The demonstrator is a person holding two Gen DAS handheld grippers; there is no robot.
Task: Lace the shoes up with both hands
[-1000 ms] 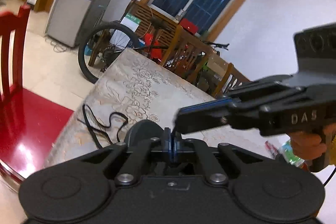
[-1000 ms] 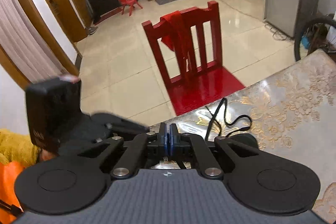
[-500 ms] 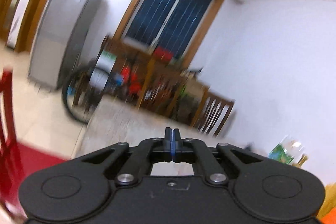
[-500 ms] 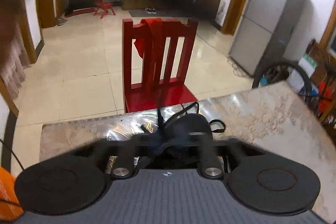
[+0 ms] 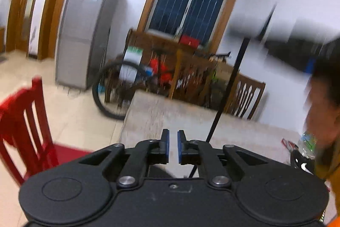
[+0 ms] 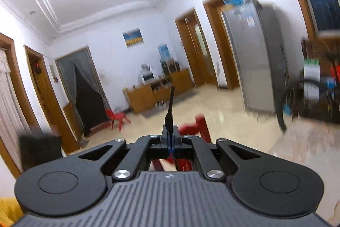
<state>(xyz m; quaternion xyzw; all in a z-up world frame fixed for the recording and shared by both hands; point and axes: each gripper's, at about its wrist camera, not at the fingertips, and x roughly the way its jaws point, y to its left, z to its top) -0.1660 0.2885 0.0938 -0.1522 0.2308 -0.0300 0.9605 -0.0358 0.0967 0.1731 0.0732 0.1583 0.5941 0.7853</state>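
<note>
Your left black two-finger gripper (image 5: 173, 147) has its blue-faced pads parted by a narrow gap, nothing between them. A taut thin black shoelace (image 5: 230, 82) runs up and to the right just beside it, passing over the patterned beige tabletop (image 5: 170, 116). Your right black two-finger gripper (image 6: 170, 137) is pinched tight on the lace, whose tip (image 6: 171, 101) stands up above the pads. The shoe itself cannot be made out. Red wooden chair (image 5: 23, 118) sits left of the table.
</note>
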